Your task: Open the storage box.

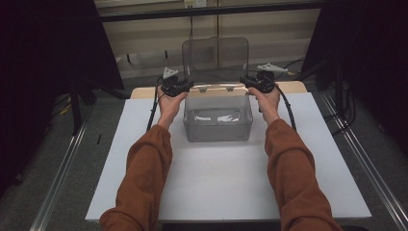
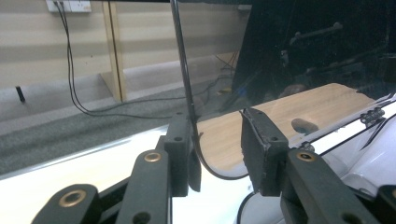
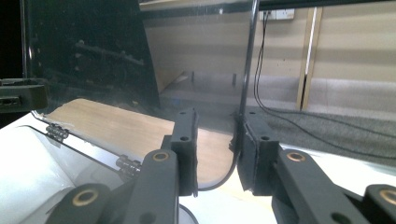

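Clear lid upright, left gripper and right gripper apart, straddling its edges

No writing, label, brand mark, number or sign can be read anywhere in these views. The clear plastic box with its raised transparent lid carries no legible print; the pale patches on its floor are too blurred to tell whether they bear any text. The black two-jaw gripper in the left hand and the black two-jaw gripper in the right hand show only plain black parts and brass-coloured rivets, with no marking that can be made out. The white counter is blank, and the white wall socket plate shows no readable lettering.
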A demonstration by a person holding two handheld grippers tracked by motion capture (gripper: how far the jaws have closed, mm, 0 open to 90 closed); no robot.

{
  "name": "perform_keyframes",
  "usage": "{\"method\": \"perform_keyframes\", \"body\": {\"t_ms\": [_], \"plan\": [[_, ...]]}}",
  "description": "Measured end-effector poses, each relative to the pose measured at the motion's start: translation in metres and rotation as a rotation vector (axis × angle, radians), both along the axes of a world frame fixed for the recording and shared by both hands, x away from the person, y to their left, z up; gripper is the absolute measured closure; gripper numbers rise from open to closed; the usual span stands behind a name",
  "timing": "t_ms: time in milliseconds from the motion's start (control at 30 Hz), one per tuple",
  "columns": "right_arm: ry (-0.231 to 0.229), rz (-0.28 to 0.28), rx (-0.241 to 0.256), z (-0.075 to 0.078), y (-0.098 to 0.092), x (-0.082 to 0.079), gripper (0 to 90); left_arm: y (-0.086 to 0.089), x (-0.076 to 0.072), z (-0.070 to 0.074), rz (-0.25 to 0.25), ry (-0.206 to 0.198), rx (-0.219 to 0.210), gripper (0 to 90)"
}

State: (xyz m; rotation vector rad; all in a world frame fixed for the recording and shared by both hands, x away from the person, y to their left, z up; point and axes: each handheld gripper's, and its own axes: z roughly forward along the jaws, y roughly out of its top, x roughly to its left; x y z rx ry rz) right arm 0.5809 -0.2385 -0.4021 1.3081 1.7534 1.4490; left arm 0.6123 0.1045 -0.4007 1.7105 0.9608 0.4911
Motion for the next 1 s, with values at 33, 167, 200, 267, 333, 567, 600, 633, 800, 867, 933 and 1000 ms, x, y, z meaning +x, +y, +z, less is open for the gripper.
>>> {"method": "perform_keyframes", "body": {"t_ms": [33, 167, 200, 267, 333, 567, 600, 633, 800, 867, 933, 1000], "plan": [[0.014, -0.002, 0.005, 0.001, 0.0, 0.001, 70.1, 0.0, 0.001, 0.0, -0.001, 0.005, -0.003, 64.9], [0.064, -0.004, 0.034, 0.003, -0.001, 0.004, 70.2, 0.0, 0.002, 0.0, -0.007, 0.013, 0.006, 62.6], [0.08, -0.009, 0.045, 0.003, -0.001, 0.004, 70.1, -0.001, 0.003, -0.001, 0.0, 0.021, 0.0, 62.0], [0.102, -0.005, 0.047, 0.005, -0.001, 0.007, 70.1, -0.001, 0.003, -0.001, 0.0, 0.031, -0.001, 61.0], [0.123, -0.009, 0.06, 0.005, -0.001, 0.009, 69.8, -0.001, 0.005, 0.0, -0.006, 0.038, 0.001, 60.7], [0.139, -0.01, 0.087, 0.002, -0.002, 0.012, 68.1, -0.001, 0.008, -0.001, -0.011, 0.065, -0.005, 59.0], [0.14, -0.008, 0.079, 0.002, -0.002, 0.012, 67.4, -0.001, 0.008, -0.001, -0.009, 0.069, -0.007, 58.5], [0.145, -0.006, 0.08, 0.001, -0.001, 0.012, 66.9, -0.002, 0.008, -0.001, -0.004, 0.072, -0.011, 57.7], [0.175, -0.016, 0.109, -0.002, -0.002, 0.014, 66.5, -0.004, 0.011, -0.001, 0.007, 0.105, -0.008, 55.0], [0.189, -0.026, 0.136, -0.004, -0.002, 0.014, 66.9, -0.004, 0.012, -0.003, 0.013, 0.11, -0.02, 54.3], [0.207, -0.037, 0.158, -0.005, -0.002, 0.015, 66.6, -0.004, 0.012, -0.005, 0.022, 0.126, -0.021, 53.5], [0.221, -0.042, 0.165, -0.007, -0.002, 0.016, 65.4, -0.004, 0.012, -0.006, 0.03, 0.136, -0.023, 51.7]]}}
